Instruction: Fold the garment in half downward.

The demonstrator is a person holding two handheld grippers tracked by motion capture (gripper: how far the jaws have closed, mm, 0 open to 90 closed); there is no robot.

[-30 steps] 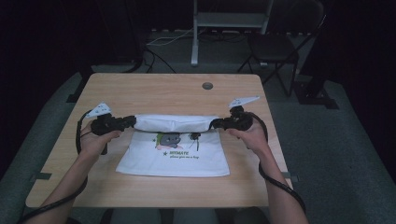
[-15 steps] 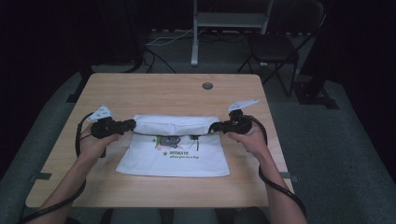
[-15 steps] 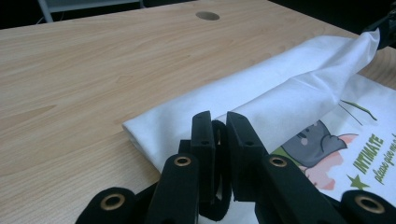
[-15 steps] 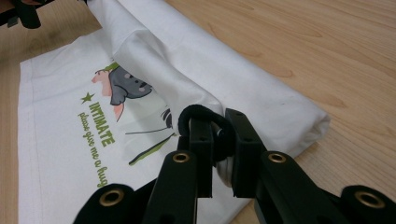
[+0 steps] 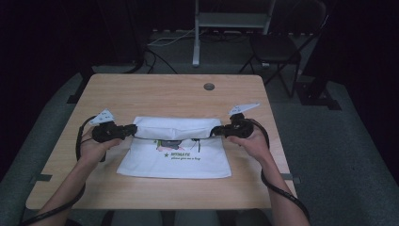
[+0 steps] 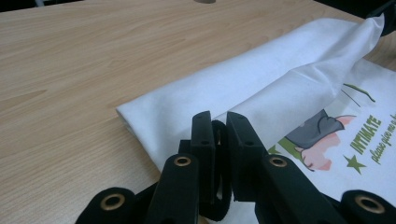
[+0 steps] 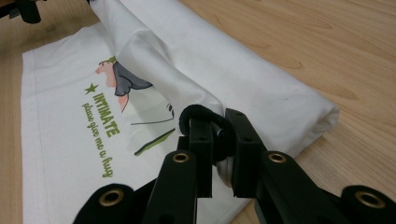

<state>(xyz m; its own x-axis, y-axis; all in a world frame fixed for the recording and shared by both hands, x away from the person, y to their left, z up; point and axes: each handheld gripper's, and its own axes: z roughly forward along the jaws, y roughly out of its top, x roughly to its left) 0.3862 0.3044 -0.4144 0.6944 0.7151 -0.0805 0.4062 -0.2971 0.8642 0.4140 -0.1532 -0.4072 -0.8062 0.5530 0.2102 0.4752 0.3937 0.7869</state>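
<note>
White cloth, a printed bag [image 5: 176, 157], lies flat on the worktop [image 5: 179, 94] in the high view, nearer the near edge than the far one and about midway between the left and right edges. Its far part is folded over into a band. The left tongs [image 5: 133, 130] grip that band at its left end, and the right tongs [image 5: 214, 132] grip it at its right end; both point inward toward each other. A round hole [image 5: 209, 86] sits in the wood near the far edge.

From the left gripper view, the left tongs [image 6: 219, 135] are nearly closed, pinching a black cord or strap together with the edge of the bag [image 6: 299, 88]. The fold runs away toward the upper right, with green lettering and a cartoon print beside it.

From the right gripper view, the right tongs [image 7: 218, 135] are likewise nearly closed on a loop of black cord [image 7: 198, 114] and the white cloth [image 7: 243, 79] behind it. The printed face lies flat to the left, bare wood to the right.
</note>
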